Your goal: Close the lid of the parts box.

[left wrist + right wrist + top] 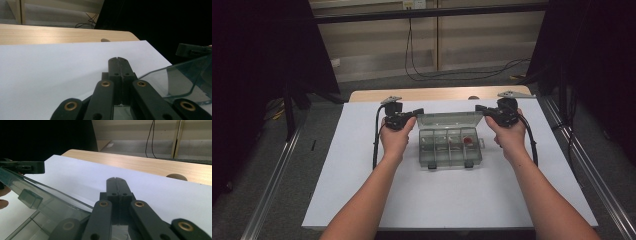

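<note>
A clear plastic compartment box (450, 150) lies in the middle of the white mat, its lid (443, 119) swung up and back. One compartment at its right holds a red piece (469, 140). My left gripper (419, 111) is level with the lid's left upper corner and points right. My right gripper (478, 107) faces it at the right upper corner. In the left gripper view the jaws (117, 59) are pressed together with nothing visible between them, and the lid (175, 80) is just to their right. The right gripper's jaws (116, 179) are likewise together, with the lid (50, 200) to their left.
The white mat (362, 190) covers most of a wooden table (437, 93), which has a round hole (176, 177) near its far edge. Metal rails (277, 170) run along both sides. Cables lie on the floor (462, 75) beyond the table.
</note>
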Demonstrator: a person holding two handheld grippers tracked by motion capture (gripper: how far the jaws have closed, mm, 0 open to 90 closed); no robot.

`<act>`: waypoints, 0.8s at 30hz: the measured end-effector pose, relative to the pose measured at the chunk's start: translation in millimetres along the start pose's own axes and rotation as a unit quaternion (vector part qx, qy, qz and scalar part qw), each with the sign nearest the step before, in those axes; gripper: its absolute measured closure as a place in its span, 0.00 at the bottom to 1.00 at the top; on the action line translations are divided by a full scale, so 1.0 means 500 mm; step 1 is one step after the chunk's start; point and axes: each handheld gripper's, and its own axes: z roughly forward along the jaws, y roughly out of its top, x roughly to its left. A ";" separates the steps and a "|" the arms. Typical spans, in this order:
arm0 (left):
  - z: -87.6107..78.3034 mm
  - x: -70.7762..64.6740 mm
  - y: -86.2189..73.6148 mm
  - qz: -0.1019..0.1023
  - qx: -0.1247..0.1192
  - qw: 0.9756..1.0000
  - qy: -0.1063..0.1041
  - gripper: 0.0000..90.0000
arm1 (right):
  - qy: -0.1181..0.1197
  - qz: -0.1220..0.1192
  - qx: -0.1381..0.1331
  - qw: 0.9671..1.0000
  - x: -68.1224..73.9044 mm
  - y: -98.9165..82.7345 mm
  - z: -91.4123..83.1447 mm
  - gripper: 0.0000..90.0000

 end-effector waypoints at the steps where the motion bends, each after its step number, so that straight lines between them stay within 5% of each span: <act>1: -0.001 -0.002 0.000 -0.002 -0.001 1.000 -0.002 1.00 | 0.001 0.002 -0.002 1.000 0.002 0.000 -0.003 1.00; 24: -0.021 -0.022 -0.035 0.025 0.002 1.000 -0.005 1.00 | 0.009 -0.019 0.004 1.000 0.026 -0.022 -0.027 1.00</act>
